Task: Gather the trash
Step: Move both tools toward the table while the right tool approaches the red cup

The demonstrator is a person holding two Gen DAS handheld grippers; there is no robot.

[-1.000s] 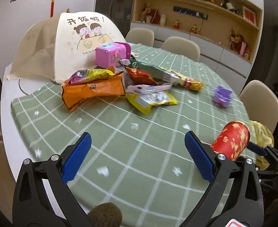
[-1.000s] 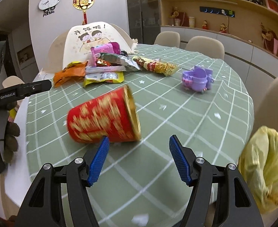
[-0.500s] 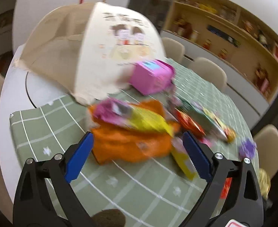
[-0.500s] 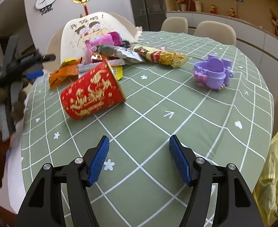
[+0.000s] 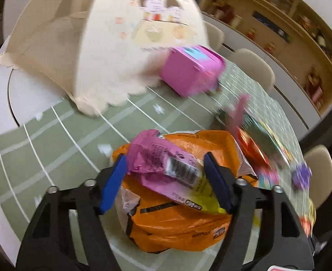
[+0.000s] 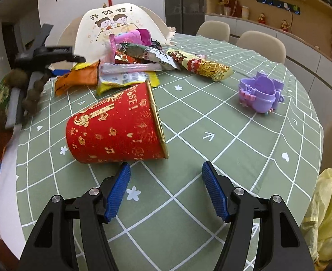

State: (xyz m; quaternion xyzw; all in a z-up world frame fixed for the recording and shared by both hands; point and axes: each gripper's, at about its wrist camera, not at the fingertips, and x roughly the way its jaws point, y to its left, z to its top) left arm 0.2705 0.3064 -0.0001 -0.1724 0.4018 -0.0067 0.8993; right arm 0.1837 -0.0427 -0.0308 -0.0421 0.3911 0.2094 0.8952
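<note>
A pink-and-yellow wrapper [image 5: 172,169] lies atop an orange bag [image 5: 179,216] on the desk [image 5: 53,140], between the blue pads of the left tongs [image 5: 166,180], which tilt downward, closing, not yet gripping. The right tongs [image 6: 166,189] hang released, angled down just short of a toppled red cup [image 6: 116,126].

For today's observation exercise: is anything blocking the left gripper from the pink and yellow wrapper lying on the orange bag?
Nothing visible. The pink and yellow wrapper sits on top of the orange bag, already between the closing jaws of the left gripper.
</note>
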